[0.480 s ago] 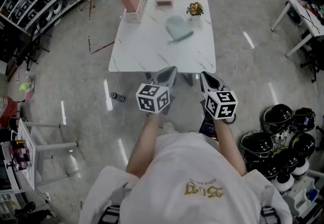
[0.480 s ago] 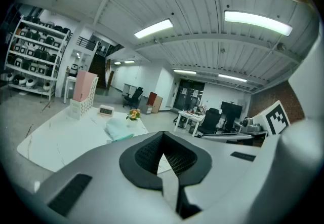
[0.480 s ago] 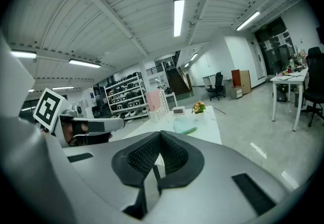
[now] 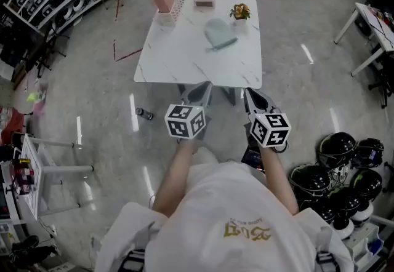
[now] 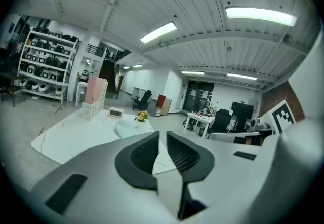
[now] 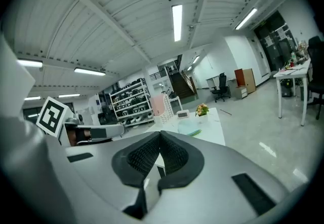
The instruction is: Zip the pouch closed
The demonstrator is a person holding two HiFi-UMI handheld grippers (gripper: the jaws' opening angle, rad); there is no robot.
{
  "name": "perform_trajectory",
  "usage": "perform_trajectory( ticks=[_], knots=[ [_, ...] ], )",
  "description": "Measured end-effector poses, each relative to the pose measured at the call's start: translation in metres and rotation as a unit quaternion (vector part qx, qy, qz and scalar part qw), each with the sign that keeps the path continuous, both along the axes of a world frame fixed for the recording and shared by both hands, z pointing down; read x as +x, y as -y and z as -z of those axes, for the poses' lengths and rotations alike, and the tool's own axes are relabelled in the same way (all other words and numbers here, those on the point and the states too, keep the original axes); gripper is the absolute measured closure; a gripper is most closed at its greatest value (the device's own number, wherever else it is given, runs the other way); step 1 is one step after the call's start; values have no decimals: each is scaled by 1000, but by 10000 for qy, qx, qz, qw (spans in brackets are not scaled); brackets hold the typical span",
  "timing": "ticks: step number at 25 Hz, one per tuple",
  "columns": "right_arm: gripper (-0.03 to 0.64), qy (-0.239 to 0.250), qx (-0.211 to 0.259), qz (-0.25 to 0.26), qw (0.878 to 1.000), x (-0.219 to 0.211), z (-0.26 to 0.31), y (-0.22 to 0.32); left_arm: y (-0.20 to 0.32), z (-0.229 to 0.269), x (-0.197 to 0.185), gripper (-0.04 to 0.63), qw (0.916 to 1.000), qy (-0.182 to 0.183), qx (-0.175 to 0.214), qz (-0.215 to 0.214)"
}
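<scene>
No words or nos. can be read anywhere. The gold print [image 4: 248,228] on the white shirt [image 4: 209,197] is upside down & too squiggly to make out, and the small box [image 4: 204,2] on the table [image 4: 184,55] is too far off to read. The left cube [image 4: 184,122] & right cube [image 4: 269,129] show only black-and-white square patterns, no letters.

Long ceiling tubes [image 5: 260,13] light the room evenly and fairly brightly. They glint as pale streaks on the glossy floor [image 4: 306,53], and the white table [image 4: 184,58] looks a little washed out. Shadows are soft and faint. Both gripper views bulge like a fisheye and go black at the corners. Close to the lens, the left gripper [image 5: 163,133] and right gripper [image 6: 160,133] look soft.
</scene>
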State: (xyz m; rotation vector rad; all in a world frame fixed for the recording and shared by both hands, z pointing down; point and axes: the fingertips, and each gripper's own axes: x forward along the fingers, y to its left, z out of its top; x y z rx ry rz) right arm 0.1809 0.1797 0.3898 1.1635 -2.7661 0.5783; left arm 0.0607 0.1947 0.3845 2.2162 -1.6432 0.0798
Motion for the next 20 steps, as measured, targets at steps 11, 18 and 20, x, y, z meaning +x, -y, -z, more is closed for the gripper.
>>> perform_trajectory(
  ticks=[11,18,20],
  knots=[
    [480,-38,-185,275,9994,-14,-18,12,17,-17,-15,370,9996,-6,-290,15],
    [482,-68,-424,143,9990,-44,-41,59,67,-41,-49,390,9990,-105,-430,-107],
    [480,-177,-441,124,9988,-58,-48,80,92,-48,-65,393,9986,-154,-475,-145]
  ],
)
